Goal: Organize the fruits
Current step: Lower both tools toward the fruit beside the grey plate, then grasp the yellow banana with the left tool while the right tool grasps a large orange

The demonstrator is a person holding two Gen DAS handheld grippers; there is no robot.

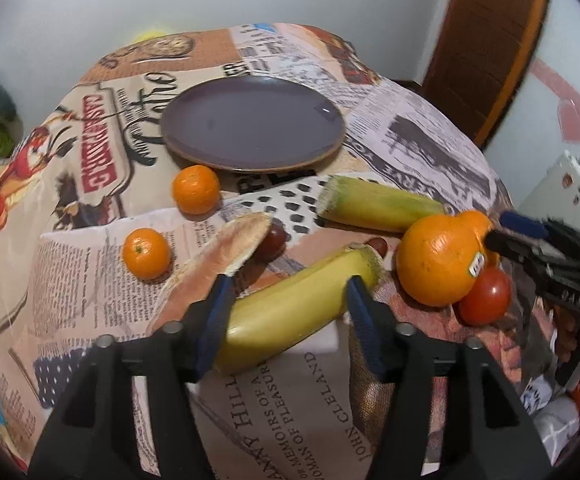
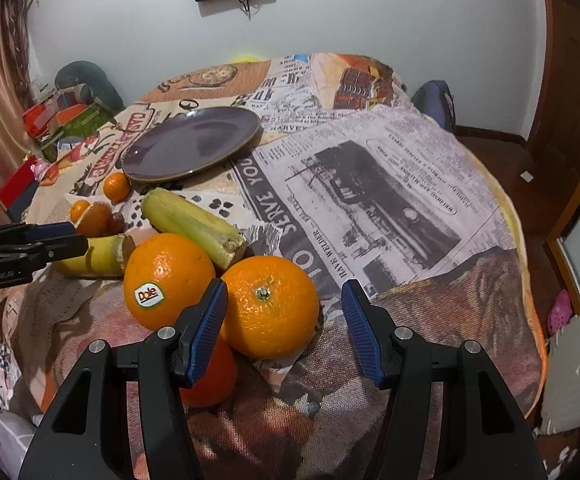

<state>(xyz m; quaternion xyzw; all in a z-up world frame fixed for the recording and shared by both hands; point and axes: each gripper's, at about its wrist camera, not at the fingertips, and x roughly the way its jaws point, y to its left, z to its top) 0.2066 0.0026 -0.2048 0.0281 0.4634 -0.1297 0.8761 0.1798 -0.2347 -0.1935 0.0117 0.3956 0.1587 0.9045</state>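
Newsprint-patterned cloth (image 1: 70,248) covered the table. Lower centre of the left wrist view, the left gripper (image 1: 288,290) stood spread around a banana (image 1: 290,308) — pads not visibly pressing it. Lower centre of the right wrist view, the right gripper (image 2: 284,304) straddled an orange (image 2: 270,306), right pad clear of it. Beyond lay a Dole orange (image 2: 166,276), a second banana (image 1: 378,204), a tomato (image 1: 484,296) and two mandarins (image 1: 196,189) — farthest, upper centre, a bare purple plate (image 1: 252,124).

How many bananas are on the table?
2. The yellow banana lies between the left gripper's fingers; the greener banana lies behind it, just before the purple plate. None looks hidden.
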